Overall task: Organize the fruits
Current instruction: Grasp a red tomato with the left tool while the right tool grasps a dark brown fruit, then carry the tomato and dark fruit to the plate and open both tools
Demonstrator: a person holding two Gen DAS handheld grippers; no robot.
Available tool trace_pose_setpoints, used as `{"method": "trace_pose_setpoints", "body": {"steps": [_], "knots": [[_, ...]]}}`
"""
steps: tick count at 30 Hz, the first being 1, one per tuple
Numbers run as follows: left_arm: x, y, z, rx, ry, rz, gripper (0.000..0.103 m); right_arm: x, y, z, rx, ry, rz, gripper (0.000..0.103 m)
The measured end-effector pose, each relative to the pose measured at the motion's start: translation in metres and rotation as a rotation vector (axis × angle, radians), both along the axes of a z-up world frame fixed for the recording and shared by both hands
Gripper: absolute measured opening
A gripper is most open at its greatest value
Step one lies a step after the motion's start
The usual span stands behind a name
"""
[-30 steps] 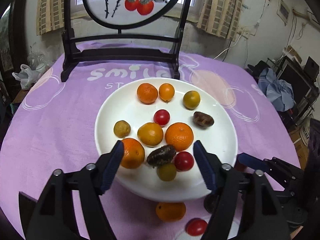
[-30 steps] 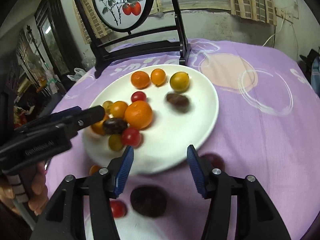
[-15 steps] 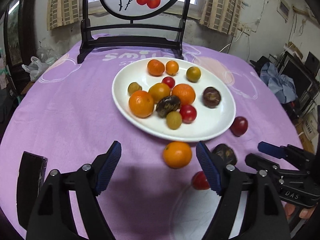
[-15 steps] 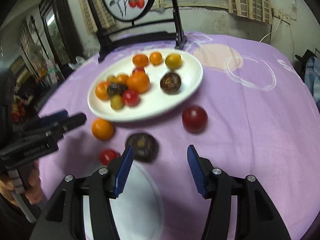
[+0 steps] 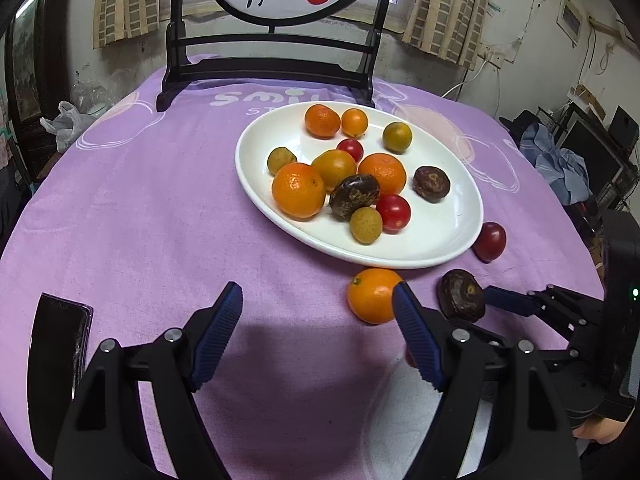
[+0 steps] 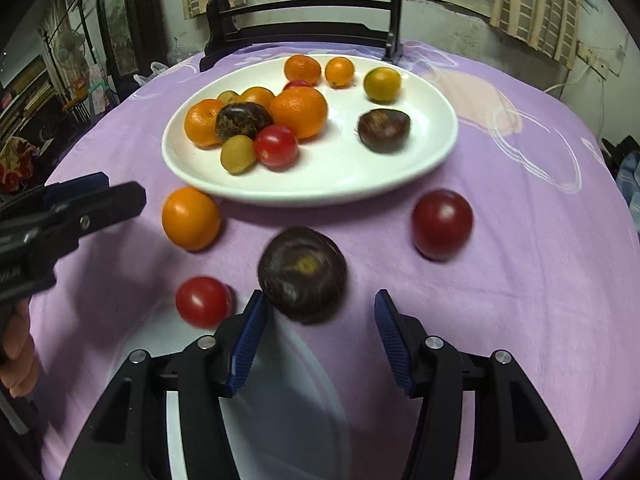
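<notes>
1. The counter [image 5: 140,208], round and draped in a purple cloth, carries everything; a dark wooden screen stand [image 5: 272,68] sits at its 12 o'clock edge.
2. The white plate [image 5: 444,236] lies just past the centre, toward 1 o'clock in the left wrist view. It holds a cluster of oranges, small yellow-green fruits, cherry tomatoes and two dark passion fruits.
3. The left tool [image 5: 318,334] hovers low over bare cloth at 6 o'clock, its blue-padded jaws spread wide with nothing between them.
4. The right tool [image 6: 318,338] is likewise wide open and holds nothing. The loose passion fruit sits just ahead of its left pad, near it, though I cannot tell whether they touch.
5. A black phone [image 5: 56,364] lies flat at 8 o'clock near the counter's edge.
6. The loose passion fruit [image 6: 302,274], dark and wrinkled, rests on the cloth at 6 o'clock of the plate.
7. A loose orange [image 6: 191,218] sits on the cloth just off the plate's rim, at 10 o'clock from that passion fruit.
8. A dark red tomato [image 6: 442,224] lies on the cloth at 2 o'clock from the passion fruit, apart from the plate.
9. A small bright cherry tomato [image 6: 203,301] sits at 8 o'clock from the passion fruit, beside a white printed ring on the cloth.
</notes>
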State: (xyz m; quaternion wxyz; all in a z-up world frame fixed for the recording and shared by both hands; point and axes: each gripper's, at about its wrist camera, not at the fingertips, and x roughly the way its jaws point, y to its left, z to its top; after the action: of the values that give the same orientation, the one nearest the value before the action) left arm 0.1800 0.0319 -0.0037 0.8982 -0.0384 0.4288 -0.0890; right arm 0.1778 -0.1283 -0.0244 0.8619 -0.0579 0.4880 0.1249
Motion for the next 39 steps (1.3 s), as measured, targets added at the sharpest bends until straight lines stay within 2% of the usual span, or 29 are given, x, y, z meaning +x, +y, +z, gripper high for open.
{"method": "trace_pose_setpoints", "body": {"steps": [4,5,6,12,20,22,23,24,26,29,31,33,39], "knots": [[0.0,-0.004,-0.001,0.01,0.001,-0.012,0.075,0.008,0.008,0.0,0.003,-0.014,0.007,0.056],[0.0,-0.004,-0.001,0.011,0.003,-0.014,0.075,0.009,0.008,0.001,0.009,-0.015,0.006,0.048],[0.0,-0.005,-0.001,0.012,0.004,-0.016,0.075,0.01,0.008,0.002,0.017,-0.018,0.008,0.045],[-0.004,-0.014,-0.003,0.017,0.011,-0.051,0.075,-0.002,-0.013,0.013,0.079,-0.032,-0.022,0.044],[-0.018,-0.052,-0.014,-0.004,0.056,-0.185,0.075,-0.02,-0.057,0.022,0.177,-0.038,-0.115,0.044],[-0.018,-0.059,-0.02,0.003,0.067,-0.2,0.067,-0.02,-0.062,0.023,0.191,-0.041,-0.122,0.044],[-0.017,-0.063,-0.024,-0.006,0.09,-0.209,0.057,-0.019,-0.063,0.024,0.198,-0.044,-0.124,0.044],[-0.015,-0.066,-0.028,-0.02,0.115,-0.213,0.053,-0.019,-0.063,0.025,0.201,-0.047,-0.123,0.044],[-0.011,-0.068,-0.033,-0.034,0.142,-0.198,0.049,-0.019,-0.064,0.027,0.209,-0.05,-0.117,0.044],[-0.011,-0.077,-0.034,0.004,0.129,-0.188,0.047,-0.019,-0.063,0.027,0.219,-0.05,-0.108,0.044],[-0.013,-0.081,-0.034,0.043,0.111,-0.181,0.03,-0.02,-0.063,0.028,0.221,-0.051,-0.106,0.044],[-0.016,-0.085,-0.033,0.064,0.105,-0.192,0.029,-0.021,-0.062,0.028,0.222,-0.054,-0.104,0.044],[-0.017,-0.081,-0.028,0.049,0.111,-0.195,0.028,-0.022,-0.061,0.029,0.218,-0.058,-0.098,0.044]]}}
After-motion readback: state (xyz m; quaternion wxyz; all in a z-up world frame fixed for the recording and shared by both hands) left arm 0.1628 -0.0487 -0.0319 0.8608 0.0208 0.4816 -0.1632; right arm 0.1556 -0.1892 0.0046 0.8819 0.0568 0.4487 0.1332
